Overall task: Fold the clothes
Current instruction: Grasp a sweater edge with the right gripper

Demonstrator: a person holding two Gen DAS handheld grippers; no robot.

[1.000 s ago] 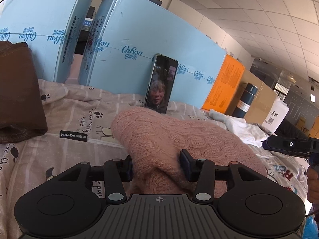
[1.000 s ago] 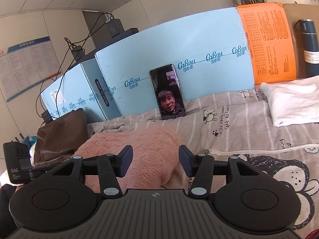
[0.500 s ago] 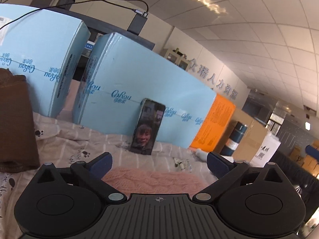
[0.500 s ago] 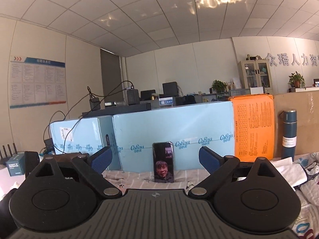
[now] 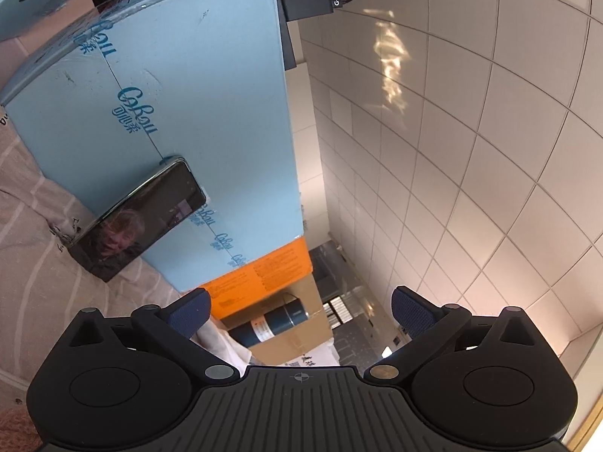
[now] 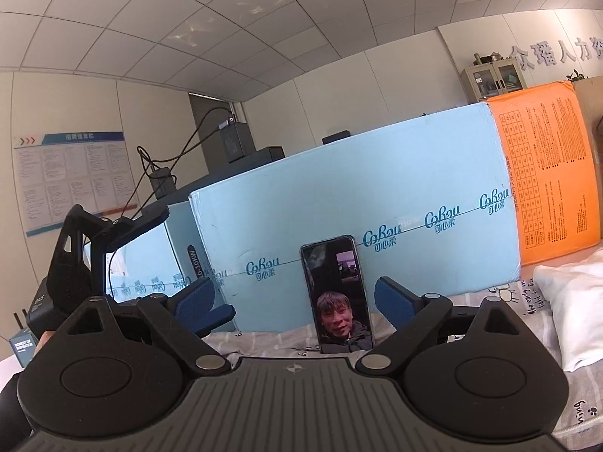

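My left gripper [image 5: 299,310] is open and empty, rolled sideways and tilted up toward the ceiling. Only a small corner of the pink knit sweater [image 5: 17,427] shows at the bottom left of the left wrist view. My right gripper [image 6: 296,301] is open and empty, held level above the bed and facing the blue boxes. The left gripper [image 6: 124,248] also shows at the left of the right wrist view, raised in the air. A white folded garment [image 6: 569,301] lies on the patterned bedsheet [image 6: 490,301] at the right.
A phone [image 6: 335,293] leans upright against a long blue box [image 6: 358,233] at the back of the bed; it also shows in the left wrist view [image 5: 135,222]. An orange box [image 6: 546,173] and a dark flask [image 5: 271,326] stand to the right.
The left gripper let go of the pink sweater, opened wide, lifted and rolled sideways. The right gripper also opened, rose, then tipped back down slightly toward the phone.
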